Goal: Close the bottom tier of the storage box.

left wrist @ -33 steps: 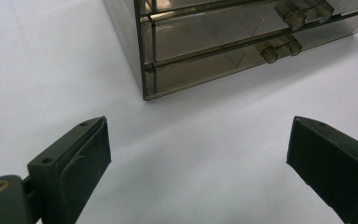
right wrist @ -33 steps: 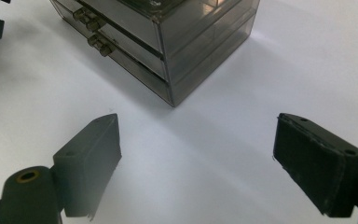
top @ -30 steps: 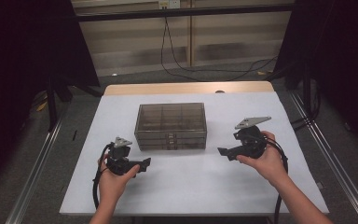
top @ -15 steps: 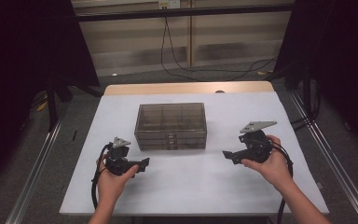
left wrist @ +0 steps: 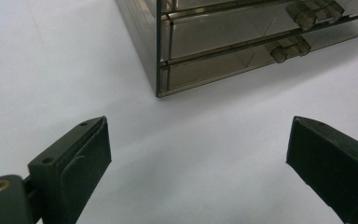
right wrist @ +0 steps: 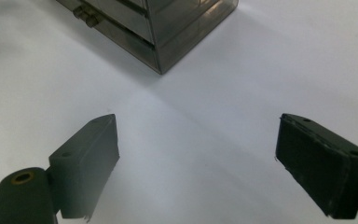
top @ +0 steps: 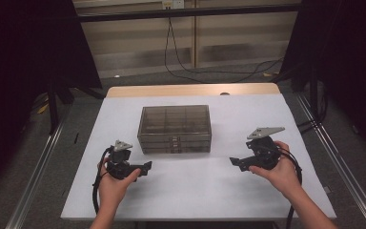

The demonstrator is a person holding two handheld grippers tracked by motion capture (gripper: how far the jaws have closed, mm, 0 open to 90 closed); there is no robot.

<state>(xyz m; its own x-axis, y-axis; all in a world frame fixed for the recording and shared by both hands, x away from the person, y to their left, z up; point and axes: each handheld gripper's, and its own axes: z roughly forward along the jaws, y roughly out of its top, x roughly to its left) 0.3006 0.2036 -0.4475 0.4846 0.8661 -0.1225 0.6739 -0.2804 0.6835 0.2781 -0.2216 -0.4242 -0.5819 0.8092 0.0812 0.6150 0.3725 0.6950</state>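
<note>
Since a second ago the right gripper (top: pixel 233 162) has drifted outward and a little lower in the high view, from just beside the box's lower right corner to well apart from it; the left gripper (top: pixel 145 166) has barely shifted. Both are held just over the white table (top: pixel 248 191) with their jaws spread wide and nothing between them, as each gripper view shows bare tabletop in the gap.

At the middle of the high view sits the drawer box (top: pixel 174 129), a smoky see-through plastic chest with stacked shallow drawers, its front facing the person. In the left gripper view its near corner (left wrist: pixel 161 70) is at the upper middle, and two small drawer knobs (left wrist: pixel 289 46) stick out at the upper right.

It looks stiff, light and smooth-sided, so it would likely slide across the sheet if a drawer were tugged one-handed. The knobs are the natural place to pinch, being small and square enough for the pads. I would judge that one gripper should brace the side or top of the box while the other pulls a knob straight out; hard plastic may crack under a tight squeeze.
</note>
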